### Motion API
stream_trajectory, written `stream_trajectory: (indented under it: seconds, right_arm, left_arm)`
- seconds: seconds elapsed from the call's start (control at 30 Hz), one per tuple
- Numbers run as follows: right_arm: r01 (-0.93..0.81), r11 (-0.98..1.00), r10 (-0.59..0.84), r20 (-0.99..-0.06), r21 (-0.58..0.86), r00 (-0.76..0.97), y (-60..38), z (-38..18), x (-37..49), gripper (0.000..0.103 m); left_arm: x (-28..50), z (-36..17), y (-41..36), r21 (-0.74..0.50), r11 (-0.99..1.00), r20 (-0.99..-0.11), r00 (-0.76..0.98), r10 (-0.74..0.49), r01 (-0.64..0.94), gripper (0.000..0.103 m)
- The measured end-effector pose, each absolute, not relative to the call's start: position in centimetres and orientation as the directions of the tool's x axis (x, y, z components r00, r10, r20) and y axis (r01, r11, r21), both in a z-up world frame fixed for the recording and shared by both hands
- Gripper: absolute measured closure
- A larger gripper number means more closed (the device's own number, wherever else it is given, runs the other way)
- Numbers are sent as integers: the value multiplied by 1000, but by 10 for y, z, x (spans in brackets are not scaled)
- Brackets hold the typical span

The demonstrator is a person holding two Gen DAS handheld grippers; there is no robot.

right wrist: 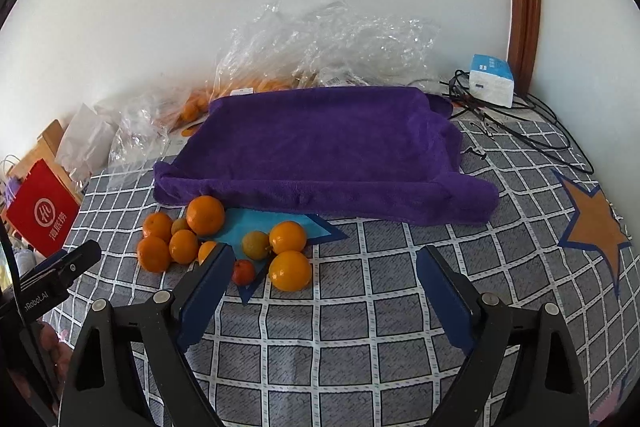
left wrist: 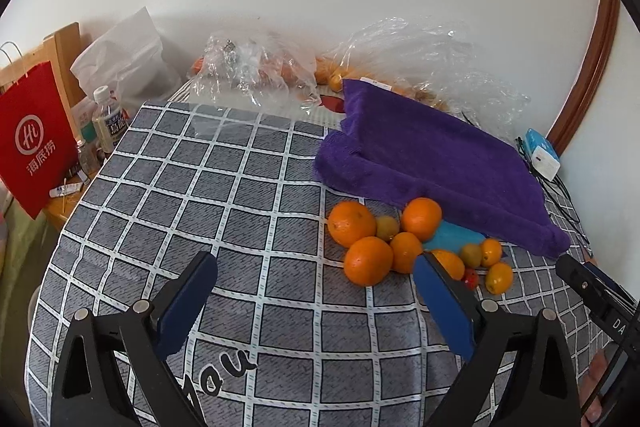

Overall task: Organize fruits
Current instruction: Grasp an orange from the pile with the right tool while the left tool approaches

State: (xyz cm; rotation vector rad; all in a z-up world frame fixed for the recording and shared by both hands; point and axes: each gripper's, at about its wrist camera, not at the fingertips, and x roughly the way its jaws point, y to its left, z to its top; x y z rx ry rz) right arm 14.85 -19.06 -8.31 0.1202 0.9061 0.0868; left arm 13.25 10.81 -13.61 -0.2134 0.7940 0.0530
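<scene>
both tongs stand wide apart and hold nothing: the left gripper (left wrist: 314, 273) hangs over bare checked cloth with the fruit pile just off its right finger, and the right gripper (right wrist: 326, 265) hangs over the same cloth with the pile by its left finger. no pad touches any fruit.

by my reading the sorting has not started. all the loose fruit lies in one mixed heap on the checked tablecloth (left wrist: 224, 195), just in front of the purple towel (right wrist: 320, 147), which is draped over something tray-shaped (what lies under it is hidden) and has nothing on top of it. so every piece is left to move, and where each kind should go the pictures do not say.

the heap itself: several oranges (right wrist: 205, 215) of differing size, bright and round, packed touching one another on the left side; two paler yellow-orange ones (right wrist: 289, 270) on the right; a dull greenish-yellow fruit (right wrist: 256, 245) between them; a second like it tucked among the oranges; and one small red fruit (right wrist: 243, 272) at the near edge, closest to the right gripper's left finger. part of the heap sits on a blue star printed on the cloth.

further out, clear plastic bags (left wrist: 256, 75) with more orange fruit lie against the wall.
</scene>
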Motion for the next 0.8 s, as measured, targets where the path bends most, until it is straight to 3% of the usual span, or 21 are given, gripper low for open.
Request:
stream_trajectory:
  seconds: [0.1, 0.3, 0.53, 0.8]
  right_arm:
    - [-28, 995, 91, -780, 94, 619, -184, -93, 154, 11]
    - [-20, 999, 49, -803, 46, 594, -182, -110, 164, 19]
    - [-48, 998, 57, -833, 36, 550, -180, -126, 169, 40]
    - [-132, 988, 142, -837, 84, 528, -162, -137, 170, 44]
  left_arm:
    - [140, -148, 116, -179, 977, -738, 673, -55, -115, 12]
    - [154, -164, 126, -152, 982, -749, 661, -41, -110, 12]
    - [159, -179, 131, -202, 978, -742, 659, -120, -49, 12]
    - [154, -187, 134, -278, 960, -707, 683, -182, -32, 12]
